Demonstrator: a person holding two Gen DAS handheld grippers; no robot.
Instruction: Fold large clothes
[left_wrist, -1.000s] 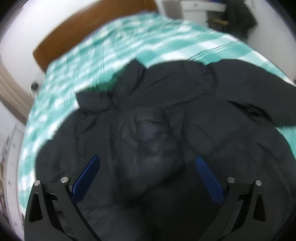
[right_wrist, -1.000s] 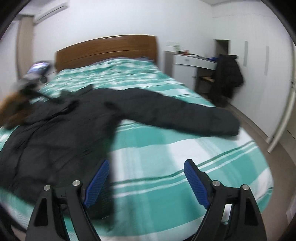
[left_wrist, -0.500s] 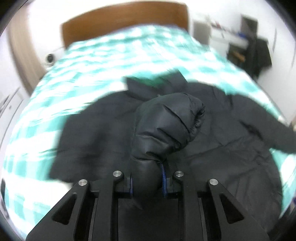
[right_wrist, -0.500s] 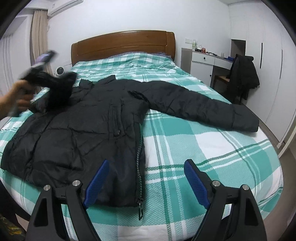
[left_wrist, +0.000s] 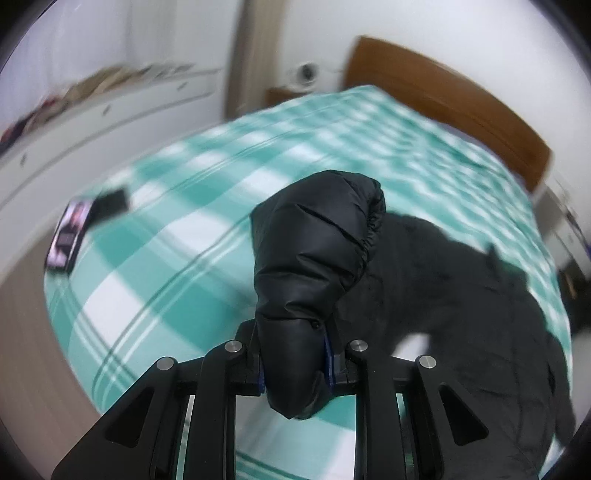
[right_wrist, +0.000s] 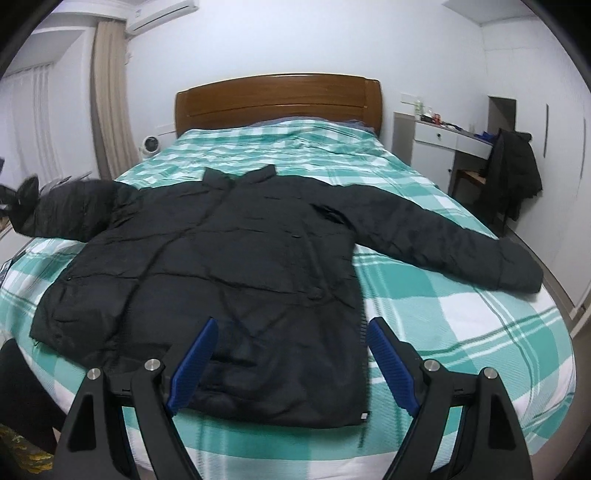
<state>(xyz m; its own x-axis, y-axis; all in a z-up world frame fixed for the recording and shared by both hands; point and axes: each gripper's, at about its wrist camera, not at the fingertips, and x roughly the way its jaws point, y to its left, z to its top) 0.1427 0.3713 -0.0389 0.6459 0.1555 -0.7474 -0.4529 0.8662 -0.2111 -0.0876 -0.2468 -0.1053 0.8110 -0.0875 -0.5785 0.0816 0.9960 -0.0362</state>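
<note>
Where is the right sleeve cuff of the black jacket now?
In the right wrist view the cuff lies flat on the checked bedspread, far right, near the bed's edge, away from both grippers.

A black puffer jacket (right_wrist: 229, 258) lies on a teal-and-white checked bedspread (right_wrist: 461, 332) before a brown headboard (right_wrist: 277, 99).

Black jacket sleeve (left_wrist: 317, 251) between nearly closed jaws, above blurred, seemingly checked bedspread (left_wrist: 177, 236).

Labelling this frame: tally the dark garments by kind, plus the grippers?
Black puffer jacket on the bed: 1
Dark coat on the chair: 1
Grippers, left gripper clamping the jacket's sleeve cuff, right gripper open: 2
Total: 4
</note>
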